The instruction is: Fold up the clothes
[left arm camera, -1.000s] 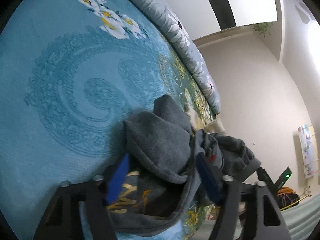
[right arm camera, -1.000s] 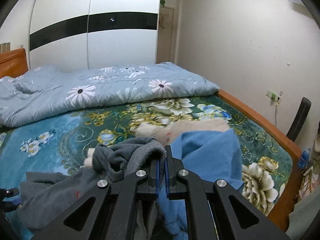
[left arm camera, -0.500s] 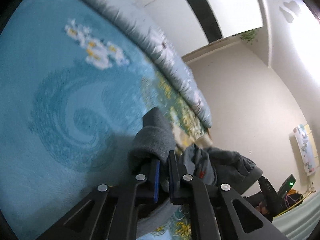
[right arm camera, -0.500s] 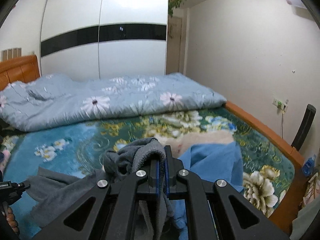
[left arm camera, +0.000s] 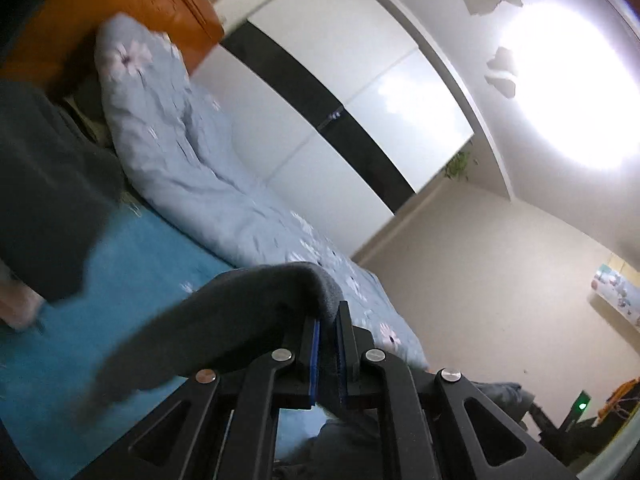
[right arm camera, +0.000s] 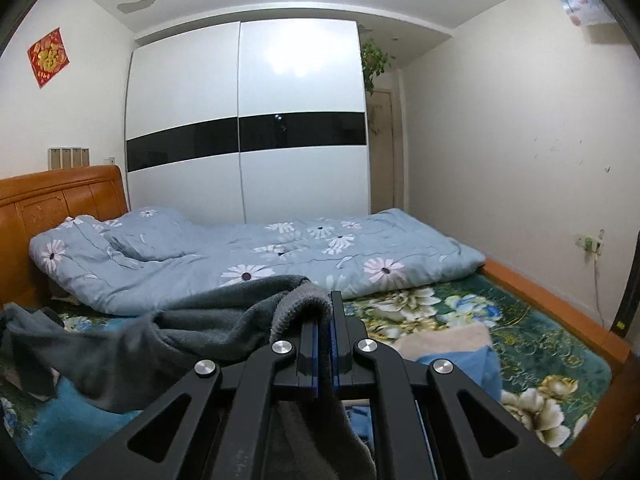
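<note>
stage: early, nothing folded yet — grey garment [right arm camera: 168,332] picked up, looks like spreading/shaking-out step before any fold
left gripper [left arm camera: 327,356]: clenched on a fold of grey garment, cloth pinched betw the blue pads, bunch draped over the left jaw
right gripper [right arm camera: 325,354]: clenched on another edge of same grey garment, fabric humps over the tips and hangs down under the jaws
garment pos: raised off bed sheet [right arm camera: 472,320], sagging in a loose span from right gripper out to frame left; far end dark + blurred in left wrist view, can't tell which part of the garment each claw has
other clothes: blue garment [right arm camera: 472,364] + pale fuzzy item [right arm camera: 448,338] lying on bed sheet, just right of right gripper, both unfolded, touching each other
quilt [right arm camera: 280,256]: light blue floral, bunched along far side of bed sheet, behind the garment
done: grasp w/ both claws, lift
left: flatten grey garment on bed sheet, make folds, then blue + pale items — most of task remains by my read
risk: thick fleece bunched, corners not found yet, may need regrasp
</note>
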Demonstrator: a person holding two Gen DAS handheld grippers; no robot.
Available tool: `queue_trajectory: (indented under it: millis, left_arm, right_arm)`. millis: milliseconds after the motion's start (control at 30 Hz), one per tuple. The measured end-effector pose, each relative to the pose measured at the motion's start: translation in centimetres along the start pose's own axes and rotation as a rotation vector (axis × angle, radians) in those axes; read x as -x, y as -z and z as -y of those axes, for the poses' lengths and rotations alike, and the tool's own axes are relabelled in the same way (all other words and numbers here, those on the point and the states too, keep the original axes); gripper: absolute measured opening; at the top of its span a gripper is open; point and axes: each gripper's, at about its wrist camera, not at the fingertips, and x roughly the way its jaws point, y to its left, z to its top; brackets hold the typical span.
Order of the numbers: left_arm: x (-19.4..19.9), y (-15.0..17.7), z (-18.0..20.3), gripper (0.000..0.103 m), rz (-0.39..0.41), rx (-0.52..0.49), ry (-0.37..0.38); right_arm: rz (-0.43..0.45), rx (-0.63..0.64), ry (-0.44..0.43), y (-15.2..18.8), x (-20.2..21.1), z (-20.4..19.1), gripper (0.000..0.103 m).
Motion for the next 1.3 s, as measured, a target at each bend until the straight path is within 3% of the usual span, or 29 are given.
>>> queue_trajectory:
  millis: [167,400,633,833,1067,1200,1300]
  left_arm:
    - [-0.1,0.2,-1.8,0.007,-0.01,-0.019,-0.078]
    - [-7.6,0.7,-6.1,0.007,-0.1,0.001,-0.266]
    - [-15.7,-0.9,-8.2,0.008,-0.148,-0.073,-0.375]
    - [-22.1,-2.5,-9.9,0.008,-0.235,-0.095,-0.457]
    - [-28.8,0.4,-14.9,0.009,-0.392,-0.085,-0.567]
    - [-30.2,1.5,-15.6,0.01,-0.429,-0.093,-0.568]
    - [-30.3,1.8,-15.5,0.015,-0.454,-0.091,-0.56]
  right_arm:
    - [-0.097,-0.023,-0.043,1.8,-3.3,-0.4,0.005]
    - [-0.269,-0.083,-0.058,2.8,-12.3,-0.3,0.005]
    - [-0.323,-0.148,-0.037,1.8,-20.8,0.4,0.005]
    - [-0.344,-0.047,0.029,1.7,-27.8,-2.6,0.005]
    - [-0.497,0.048,0.105,7.8,-35.6,-4.7,0.005]
    - [-0.577,0.147,0.129,11.5,-38.3,-5.9,0.005]
    - [-0.596,0.154,0.144,12.5,-38.9,-5.8,0.005]
